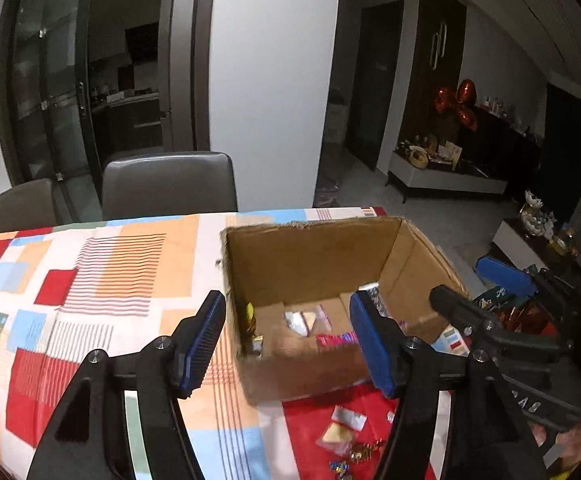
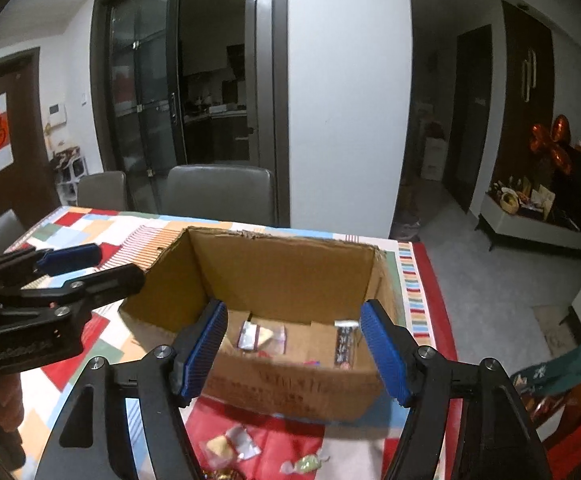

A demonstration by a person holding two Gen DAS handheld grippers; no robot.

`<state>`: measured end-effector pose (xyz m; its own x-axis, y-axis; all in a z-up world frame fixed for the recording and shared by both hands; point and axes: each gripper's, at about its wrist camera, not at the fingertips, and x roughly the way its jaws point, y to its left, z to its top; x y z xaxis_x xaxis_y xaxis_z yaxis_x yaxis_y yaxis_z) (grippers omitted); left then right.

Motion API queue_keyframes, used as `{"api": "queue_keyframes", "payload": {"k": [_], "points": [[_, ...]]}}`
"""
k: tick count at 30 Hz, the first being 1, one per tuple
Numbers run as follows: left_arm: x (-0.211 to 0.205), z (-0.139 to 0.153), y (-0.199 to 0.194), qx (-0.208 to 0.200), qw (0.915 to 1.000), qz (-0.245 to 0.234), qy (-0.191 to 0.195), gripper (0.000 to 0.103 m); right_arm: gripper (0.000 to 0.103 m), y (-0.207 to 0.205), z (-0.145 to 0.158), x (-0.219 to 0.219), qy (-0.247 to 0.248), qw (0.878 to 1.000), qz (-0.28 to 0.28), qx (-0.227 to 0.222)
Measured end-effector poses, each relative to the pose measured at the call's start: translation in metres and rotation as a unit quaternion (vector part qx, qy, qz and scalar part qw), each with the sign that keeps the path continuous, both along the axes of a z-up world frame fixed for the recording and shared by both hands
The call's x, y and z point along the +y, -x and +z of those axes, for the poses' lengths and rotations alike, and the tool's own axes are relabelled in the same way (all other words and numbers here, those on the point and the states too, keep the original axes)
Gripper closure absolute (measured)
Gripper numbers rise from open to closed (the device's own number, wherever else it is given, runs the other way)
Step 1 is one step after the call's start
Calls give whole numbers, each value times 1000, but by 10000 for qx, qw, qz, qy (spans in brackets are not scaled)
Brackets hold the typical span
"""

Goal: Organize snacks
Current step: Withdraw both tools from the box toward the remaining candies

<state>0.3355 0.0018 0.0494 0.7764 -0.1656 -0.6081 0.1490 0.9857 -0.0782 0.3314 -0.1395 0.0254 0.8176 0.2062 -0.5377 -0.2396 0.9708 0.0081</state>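
a: where is the box (image 1: 310,264) sitting?
b: centre frame, snacks (image 1: 302,322) lying inside. your left gripper (image 1: 290,344) and right gripper (image 2: 294,354) are both gaping, holding nothing.

Matt cardboard, printed cloth, crinkly wrappers

My left tool (image 1: 286,344) and my right tool (image 2: 293,350) are matt black plastic with ribbed blue pads (image 2: 382,354) and small shiny metal screws. The box (image 2: 290,276) is plain brown cardboard, dull, with rough torn top edges. A smooth printed cloth (image 1: 90,280) covers the surface. The snacks (image 2: 230,446) sit in glossy, crinkled clear and foil wrappers. The chair backs (image 2: 218,192) look like smooth grey leather with a faint sheen.
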Motion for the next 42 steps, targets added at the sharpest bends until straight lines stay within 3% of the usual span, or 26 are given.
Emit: {"api": "queue_keyframes", "payload": {"k": [9, 18, 26, 29, 36, 42], "points": [[-14, -23, 59, -165, 9995, -131, -239, 40, 33, 49, -25, -7, 74, 9997, 231, -72], [-30, -64, 99, 96, 9987, -334, -379, 40, 33, 76, -60, -21, 133, 9982, 550, 216], [-41, -107, 113, 632, 9964, -484, -293, 45, 34, 79, -92, -18, 421, 9915, 1130, 488], [-44, -123, 114, 813, 9950, -521, -260, 49, 39, 77, -101, -14, 527, 9872, 1377, 604], [-45, -147, 108, 1161, 9910, -661, -14, 57, 45, 69, -126, 0, 674, 9728, 1917, 1114], [-47, -162, 106, 1306, 9887, -733, -66, 61, 48, 61, -141, 7, 868, 9650, 2094, 1318]]}}
